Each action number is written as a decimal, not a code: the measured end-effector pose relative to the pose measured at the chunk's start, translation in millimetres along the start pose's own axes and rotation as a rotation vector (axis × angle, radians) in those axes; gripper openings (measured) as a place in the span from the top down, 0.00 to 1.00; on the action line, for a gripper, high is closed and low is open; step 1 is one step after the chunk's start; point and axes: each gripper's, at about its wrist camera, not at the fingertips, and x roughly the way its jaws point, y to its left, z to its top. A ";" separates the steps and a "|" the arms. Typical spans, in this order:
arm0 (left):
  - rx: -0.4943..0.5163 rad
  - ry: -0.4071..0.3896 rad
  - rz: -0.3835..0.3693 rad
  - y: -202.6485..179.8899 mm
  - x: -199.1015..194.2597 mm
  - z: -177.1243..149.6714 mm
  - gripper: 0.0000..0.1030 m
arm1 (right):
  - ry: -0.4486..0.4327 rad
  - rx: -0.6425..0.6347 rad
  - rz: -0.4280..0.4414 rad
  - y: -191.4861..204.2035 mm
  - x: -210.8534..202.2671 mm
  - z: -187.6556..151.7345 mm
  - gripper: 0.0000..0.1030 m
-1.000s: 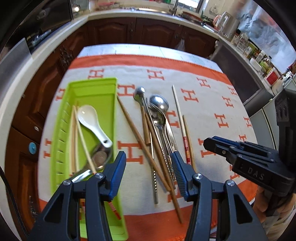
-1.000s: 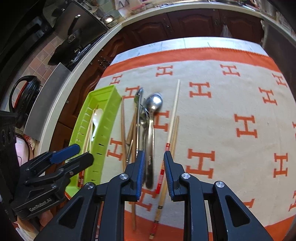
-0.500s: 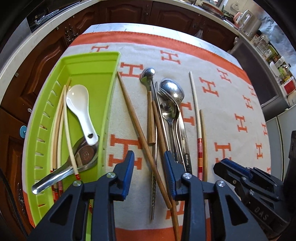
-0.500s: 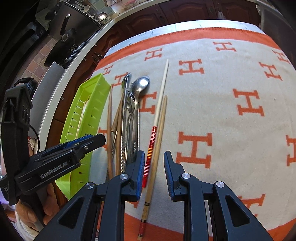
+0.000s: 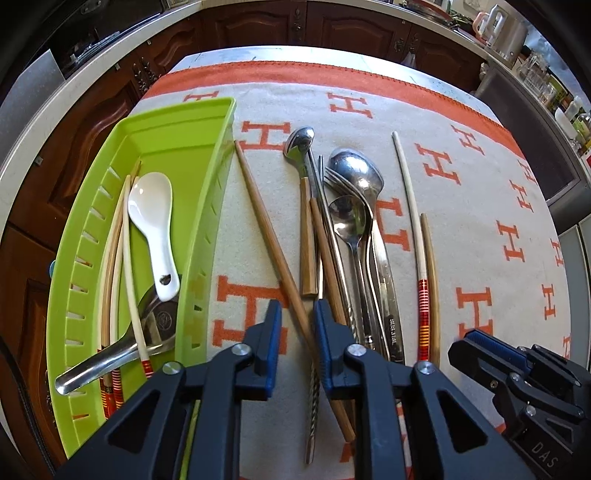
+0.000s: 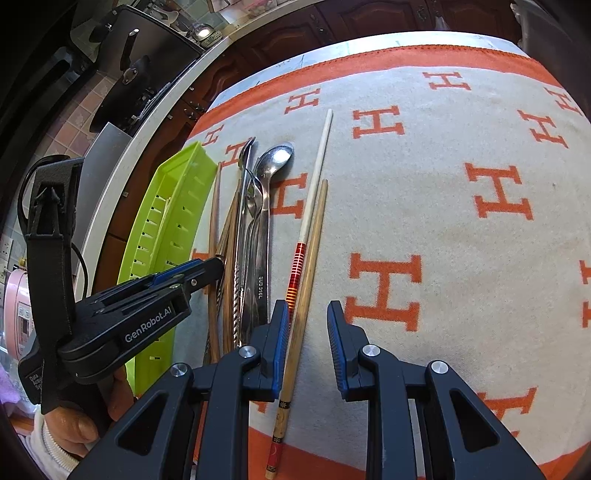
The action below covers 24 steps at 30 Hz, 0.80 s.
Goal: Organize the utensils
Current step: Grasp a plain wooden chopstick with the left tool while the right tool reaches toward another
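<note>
A green tray [image 5: 207, 221] at the left holds chopsticks, a white ceramic spoon [image 5: 153, 218] and a metal spoon. Beside it on the cloth lie wooden chopsticks [image 5: 269, 243], metal spoons [image 5: 354, 192] and a fork. Further right lie a white chopstick [image 5: 410, 206] and a brown chopstick [image 5: 430, 266]. My left gripper [image 5: 297, 332] is open, its jaws on either side of a wooden chopstick, low over it. My right gripper [image 6: 308, 332] is open over the brown chopstick [image 6: 308, 266], which runs by its left finger. The tray also shows in the right wrist view [image 6: 162, 229].
The table carries a beige cloth [image 6: 443, 221] with orange H marks and an orange border. Dark wooden cabinets [image 5: 332, 22] and a counter stand behind. A stove [image 6: 140, 55] is at the far left.
My left gripper has narrowed and dropped toward the wooden chopstick. My right gripper has opened wider and shifted right over the brown chopstick.
</note>
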 end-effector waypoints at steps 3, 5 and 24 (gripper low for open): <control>0.020 -0.016 0.014 -2.9 -0.3 -0.9 0.93 | 0.000 -0.001 0.003 -1.2 -2.1 -1.2 0.78; 0.024 -0.023 0.019 -3.6 0.8 -0.9 0.96 | 0.000 -0.005 0.004 -0.7 -2.2 -1.6 0.78; 0.012 -0.122 -0.039 12.2 -51.7 -17.0 0.96 | 0.022 -0.110 -0.087 26.3 13.2 -17.1 0.78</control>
